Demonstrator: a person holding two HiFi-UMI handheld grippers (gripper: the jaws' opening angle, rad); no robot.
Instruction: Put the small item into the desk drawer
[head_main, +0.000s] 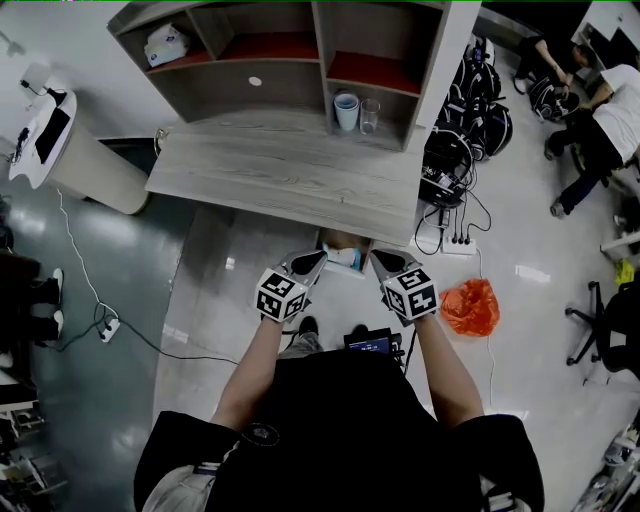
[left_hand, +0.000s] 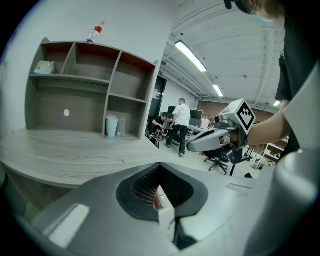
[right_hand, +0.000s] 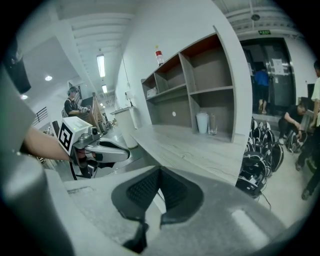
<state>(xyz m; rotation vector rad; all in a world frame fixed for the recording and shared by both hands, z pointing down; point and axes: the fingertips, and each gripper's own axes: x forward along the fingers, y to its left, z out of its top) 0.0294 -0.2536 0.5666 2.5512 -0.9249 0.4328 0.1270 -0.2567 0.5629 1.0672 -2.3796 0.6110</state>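
We hold the small white box (left_hand: 165, 212) pinched between the jaws of the left gripper (head_main: 316, 260), so the carrying step is in hand; the right gripper (right_hand: 159, 176) is pressed together on nothing. Both tips hover at what looks like the open drawer (head_main: 345, 243) under the front edge of the desk (head_main: 280, 175). Next, we judge, the box must go down into it before the jaws let go.

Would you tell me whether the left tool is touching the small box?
Touching. The left gripper view shows the left tool closed on the small box, its pads against both sides.
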